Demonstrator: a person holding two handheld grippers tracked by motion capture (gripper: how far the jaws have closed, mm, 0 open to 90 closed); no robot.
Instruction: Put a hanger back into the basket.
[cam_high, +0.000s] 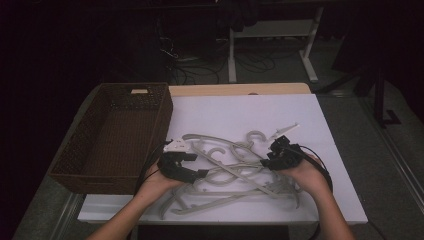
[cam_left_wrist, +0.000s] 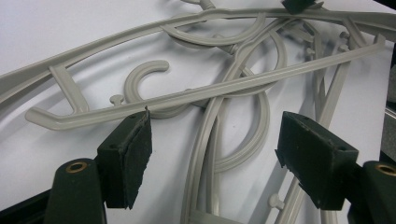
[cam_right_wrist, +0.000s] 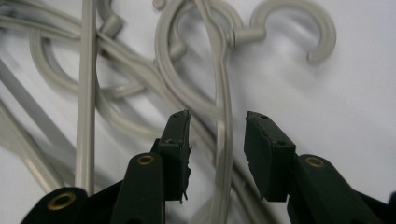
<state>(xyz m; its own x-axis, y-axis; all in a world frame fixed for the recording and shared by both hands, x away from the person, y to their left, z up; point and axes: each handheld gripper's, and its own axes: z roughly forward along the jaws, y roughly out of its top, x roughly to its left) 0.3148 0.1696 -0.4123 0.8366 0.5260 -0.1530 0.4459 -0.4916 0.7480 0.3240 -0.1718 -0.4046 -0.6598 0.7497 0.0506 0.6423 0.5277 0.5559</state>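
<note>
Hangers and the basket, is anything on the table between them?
Nothing visible does. The grey hangers lie tangled on the white table, and the wicker basket stands open just left of them, past the left gripper.

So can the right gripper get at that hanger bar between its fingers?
Probably yes: the right gripper is open, the grey hanger bar runs between its fingers, and nothing blocks it, though other hangers tangle beneath.

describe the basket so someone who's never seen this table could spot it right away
Start at the white table top and look to its left edge. There sits the basket, a deep rectangular bin of dark brown weave, just left of the tangled pile of grey hangers. It is the one dark, woven, box-shaped thing beside those pale thin plastic pieces.
</note>
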